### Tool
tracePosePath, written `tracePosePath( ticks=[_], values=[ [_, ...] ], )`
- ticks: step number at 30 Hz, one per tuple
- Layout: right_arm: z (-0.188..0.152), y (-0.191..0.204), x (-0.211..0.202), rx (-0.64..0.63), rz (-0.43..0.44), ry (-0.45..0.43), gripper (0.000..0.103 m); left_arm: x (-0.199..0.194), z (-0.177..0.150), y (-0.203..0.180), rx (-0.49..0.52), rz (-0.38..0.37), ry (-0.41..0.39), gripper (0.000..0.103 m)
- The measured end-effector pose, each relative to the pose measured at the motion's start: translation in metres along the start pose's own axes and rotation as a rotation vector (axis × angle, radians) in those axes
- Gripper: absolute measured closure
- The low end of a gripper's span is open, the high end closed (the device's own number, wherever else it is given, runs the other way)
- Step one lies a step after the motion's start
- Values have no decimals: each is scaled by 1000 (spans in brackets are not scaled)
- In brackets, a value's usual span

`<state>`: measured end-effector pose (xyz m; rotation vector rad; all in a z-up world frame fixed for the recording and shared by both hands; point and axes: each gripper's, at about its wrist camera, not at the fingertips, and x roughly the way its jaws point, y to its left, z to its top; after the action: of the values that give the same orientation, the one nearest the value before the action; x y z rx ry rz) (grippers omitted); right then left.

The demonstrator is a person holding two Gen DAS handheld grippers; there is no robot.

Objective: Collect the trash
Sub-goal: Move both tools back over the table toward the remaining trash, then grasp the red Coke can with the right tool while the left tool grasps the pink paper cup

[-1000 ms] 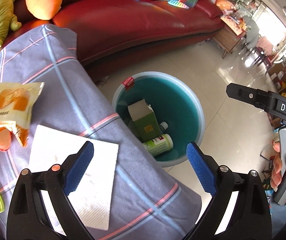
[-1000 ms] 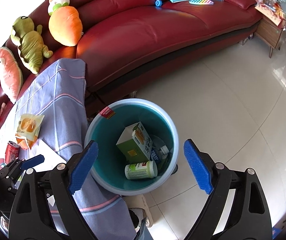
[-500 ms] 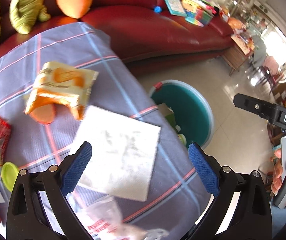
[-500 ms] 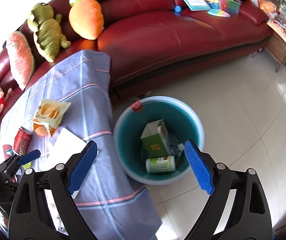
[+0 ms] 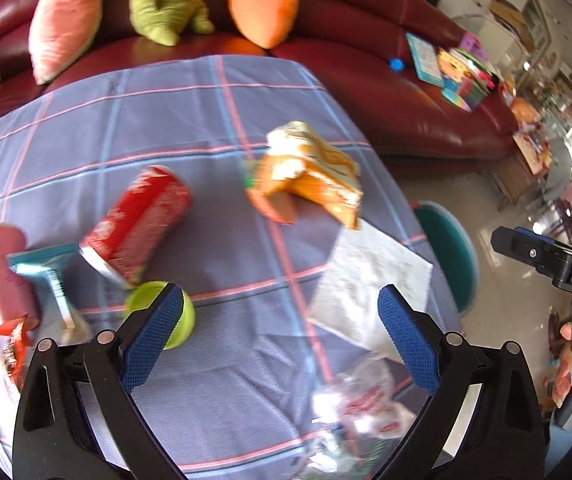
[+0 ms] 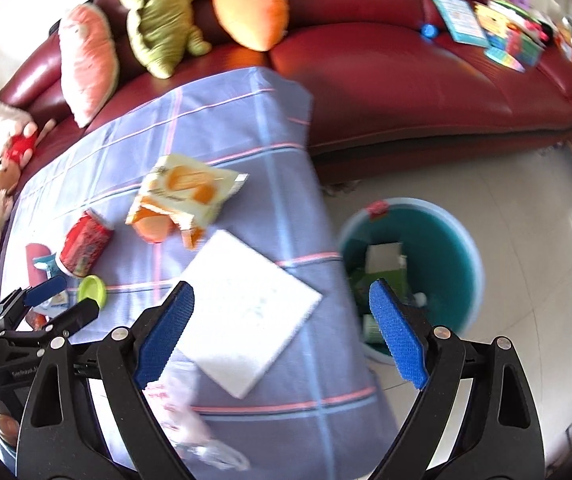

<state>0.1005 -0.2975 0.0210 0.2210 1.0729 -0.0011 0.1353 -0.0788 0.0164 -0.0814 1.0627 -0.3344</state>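
Trash lies on a table with a blue checked cloth point(image 5: 214, 128): a red can point(image 5: 138, 220) on its side, an orange snack bag point(image 5: 309, 172), a white napkin point(image 5: 369, 288), a green lid point(image 5: 160, 314) and a clear plastic wrapper point(image 5: 357, 400). My left gripper point(image 5: 282, 340) is open and empty above the cloth, between the lid and the napkin. My right gripper point(image 6: 282, 336) is open and empty over the napkin point(image 6: 246, 304) at the table's right edge. The teal bin point(image 6: 417, 264) stands on the floor to the right, with a green carton and bottles inside.
A red sofa point(image 6: 405, 80) with plush toys point(image 6: 158, 16) runs behind the table. Books and toys point(image 6: 497, 36) lie on its right end. A maroon tube and a teal card point(image 5: 42, 264) lie at the table's left. A wooden side table point(image 5: 525, 164) stands far right.
Both grippers swung left, away from the bin and over the table. The can, lid and wrapper came into the left wrist view. Both stay open and empty.
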Motion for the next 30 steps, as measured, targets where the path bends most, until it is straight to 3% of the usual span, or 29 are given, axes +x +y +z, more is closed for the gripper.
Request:
tracePosePath(
  ticks=[10,20,30],
  values=[
    [9,101,23,-147,52,59,18,-42,-11,107,-170,89,-59,5],
    [18,161,48,-202,109,109,18,-56,-28,199,-309,183,-70,5],
    [40,226,108,-190,177,226,18,-32,-29,234,-345,208,-30,5]
  ],
)
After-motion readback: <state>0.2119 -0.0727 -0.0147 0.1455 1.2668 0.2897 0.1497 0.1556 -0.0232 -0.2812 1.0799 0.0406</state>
